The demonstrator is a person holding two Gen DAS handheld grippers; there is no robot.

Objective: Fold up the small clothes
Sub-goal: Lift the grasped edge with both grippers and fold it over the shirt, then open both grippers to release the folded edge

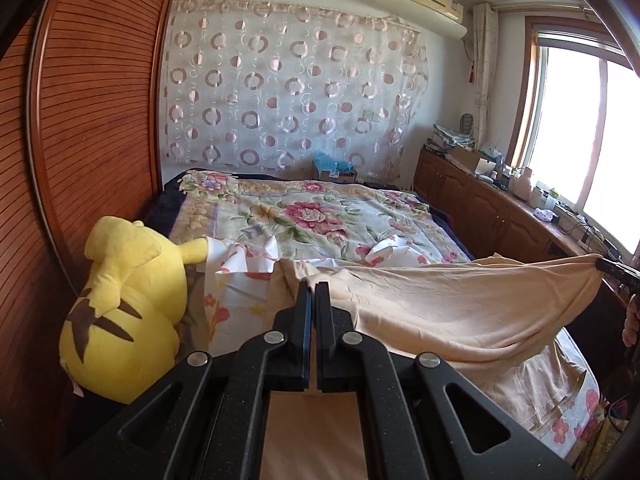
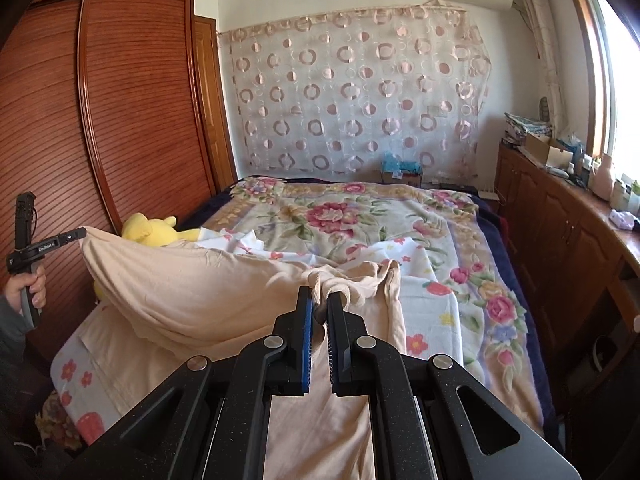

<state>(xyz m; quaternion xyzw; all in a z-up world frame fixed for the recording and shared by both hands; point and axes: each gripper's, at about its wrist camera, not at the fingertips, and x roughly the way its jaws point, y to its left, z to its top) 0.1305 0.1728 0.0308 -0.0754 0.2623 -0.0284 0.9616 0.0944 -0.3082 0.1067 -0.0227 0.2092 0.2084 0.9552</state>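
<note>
Peach garment (image 1: 460, 304) hangs stretched above the bed (image 1: 320, 216), each tool (image 1: 313, 286) (image 2: 320, 300) pinching one edge.

Bright daylight from the blown-out window (image 1: 576, 128) at right, soft shadows, sharp focus, fisheye bending, dark corners.

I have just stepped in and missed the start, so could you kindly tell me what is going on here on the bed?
A person is holding a pale peach cotton garment stretched between two tools above the flower-patterned bed cover. The left hand-held gripper is shut on one edge, and the right hand-held gripper is shut on a bunched corner. The cloth hangs lifted between them, not yet folded. A yellow plush toy sits beside it.
</note>
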